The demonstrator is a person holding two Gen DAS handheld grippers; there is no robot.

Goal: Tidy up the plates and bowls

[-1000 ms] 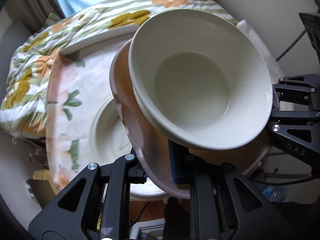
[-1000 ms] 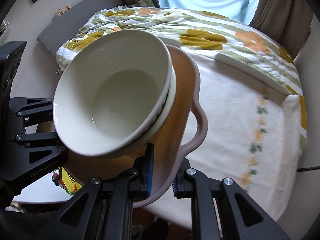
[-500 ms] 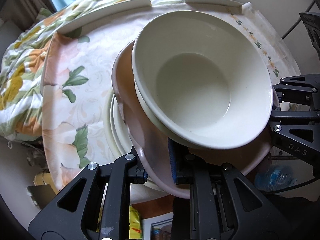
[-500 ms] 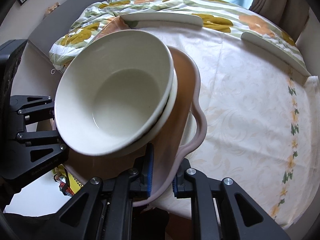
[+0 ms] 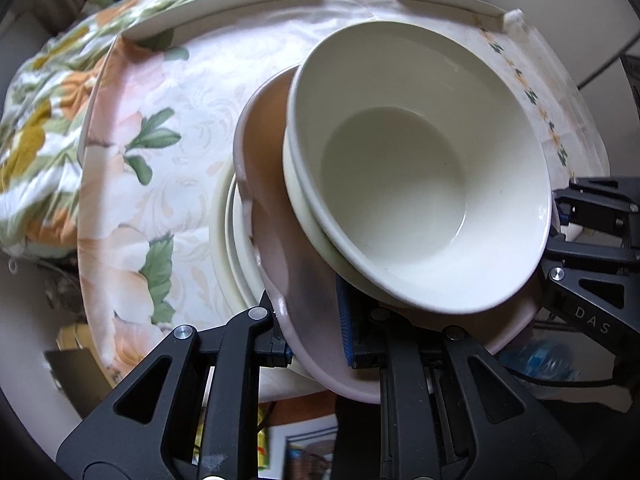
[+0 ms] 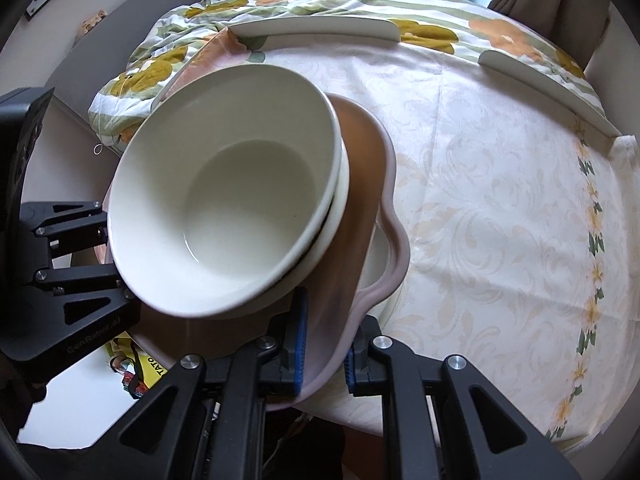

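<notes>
The left wrist view alone shows stacked cream plates [image 5: 229, 240] on the table under the pink scalloped plate [image 5: 280, 216]. Left gripper [image 5: 316, 332] and right gripper [image 6: 325, 346] clamp that plate's opposite rims; it carries two nested, empty white bowls [image 6: 224, 208].

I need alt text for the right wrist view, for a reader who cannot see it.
The right gripper is shut on the rim of a pink scalloped plate that carries two stacked cream bowls. The left gripper holds the opposite rim, above a table with a floral cloth.
</notes>
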